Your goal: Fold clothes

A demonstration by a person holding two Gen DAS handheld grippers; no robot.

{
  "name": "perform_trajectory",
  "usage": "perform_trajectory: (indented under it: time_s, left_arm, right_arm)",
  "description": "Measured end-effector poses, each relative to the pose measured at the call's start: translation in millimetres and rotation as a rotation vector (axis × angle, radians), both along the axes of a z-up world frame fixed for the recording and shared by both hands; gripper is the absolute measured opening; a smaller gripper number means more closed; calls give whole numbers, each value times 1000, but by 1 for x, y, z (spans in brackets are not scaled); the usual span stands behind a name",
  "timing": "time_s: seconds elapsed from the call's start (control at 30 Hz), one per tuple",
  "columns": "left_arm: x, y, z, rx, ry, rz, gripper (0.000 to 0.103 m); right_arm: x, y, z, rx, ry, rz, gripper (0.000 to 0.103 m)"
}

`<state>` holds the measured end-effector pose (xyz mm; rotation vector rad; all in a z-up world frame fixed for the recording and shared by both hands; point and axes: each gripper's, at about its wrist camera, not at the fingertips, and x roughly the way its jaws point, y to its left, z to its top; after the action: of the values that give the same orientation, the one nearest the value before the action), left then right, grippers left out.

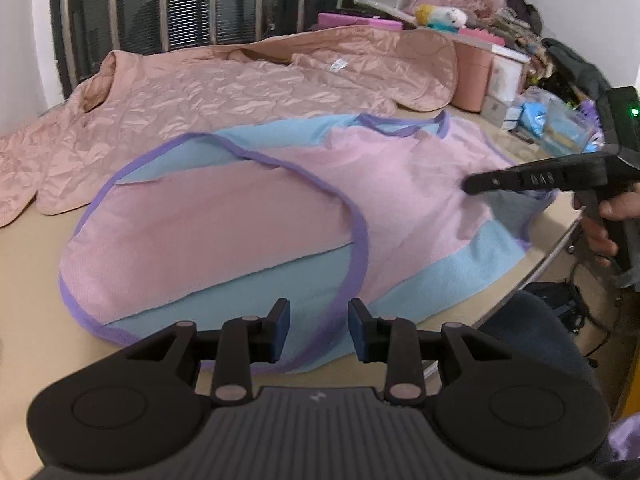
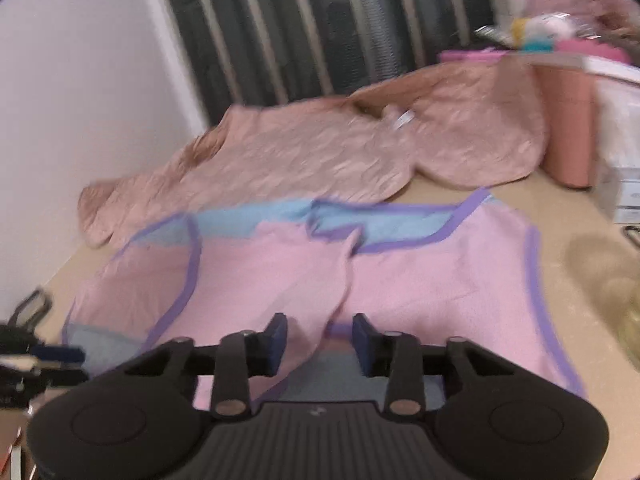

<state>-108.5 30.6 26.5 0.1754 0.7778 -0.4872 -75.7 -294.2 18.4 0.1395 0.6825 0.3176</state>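
While the left wrist view is sharp, the right wrist view is smeared with blur, so fine texture reads only in the former. Farthest left in the left wrist view lies a quilted jacket (image 1: 224, 92), peach-pink, glossy and puckered along its stitch lines, spread across the back of the tan table (image 1: 36, 320) in front of a barred window (image 1: 168, 4). Nearer and toward the middle, the pink top (image 1: 208, 236) lies flat on the table, a soft matte knit in pale pink with light blue panels and purple binding that curves around its edges and neckline; its near hem sits just beyond the left gripper (image 1: 319, 330), whose blue-padded fingers stand apart with nothing between them. To the right, only this view shows the right gripper (image 1: 472, 186) from outside: a black beak over the garment's right edge, held by a hand (image 1: 608, 220) at the table's corner, with a green light on its body. Only here does the clutter at far right resolve into boxes, a plush toy (image 1: 440, 18) and a pink cylindrical container (image 1: 474, 76). From the right wrist view, the left tool appears as a dark blur at the left border, the jacket (image 2: 304, 160) is a soft tan mass, and the top (image 2: 420, 288) shows a raised crease running down to the right gripper (image 2: 320, 338), whose pads are spread apart either side of the near hem, closed on nothing.
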Motion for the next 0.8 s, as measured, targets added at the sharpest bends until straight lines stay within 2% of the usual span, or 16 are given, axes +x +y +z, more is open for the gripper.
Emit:
perform_trajectory:
  time_s: [0.1, 0.2, 0.23, 0.3, 0.33, 0.4, 0.5, 0.57, 0.6, 0.73, 0.8]
  left_arm:
    - [-3, 15, 10, -11, -34, 21, 32]
    - [4, 43, 25, -53, -75, 105, 42]
    - [13, 47, 28, -38, -90, 130, 42]
    - [32, 53, 33, -8, -120, 181, 46]
    - [43, 54, 32, -2, -125, 199, 51]
    - [69, 56, 27, 29, -124, 273, 51]
    - [98, 55, 14, 108, -114, 347, 51]
    - [102, 48, 7, 190, -131, 369, 51]
    - [101, 44, 4, 215, -131, 362, 51]
    - [94, 46, -5, 219, -84, 323, 51]
    - [89, 47, -6, 223, -93, 320, 51]
  right_arm:
    - [-1, 12, -3, -97, 10, 31, 1]
    - [-17, 4, 7, -133, -51, 1, 8]
    - [-21, -2, 12, -120, -69, 1, 20]
    - [-15, -16, 18, -111, -77, -47, 34]
    - [-9, -23, 20, -116, -81, -81, 34]
    - [10, -36, 18, -148, -66, -149, 34]
    - [29, -42, 7, -135, -29, -154, 32]
    - [32, -43, -1, -117, -4, -145, 31]
    - [31, -40, -5, -125, 1, -138, 31]
    - [20, -35, -12, -171, -34, -118, 31]
    - [16, -32, -14, -195, -43, -107, 31]
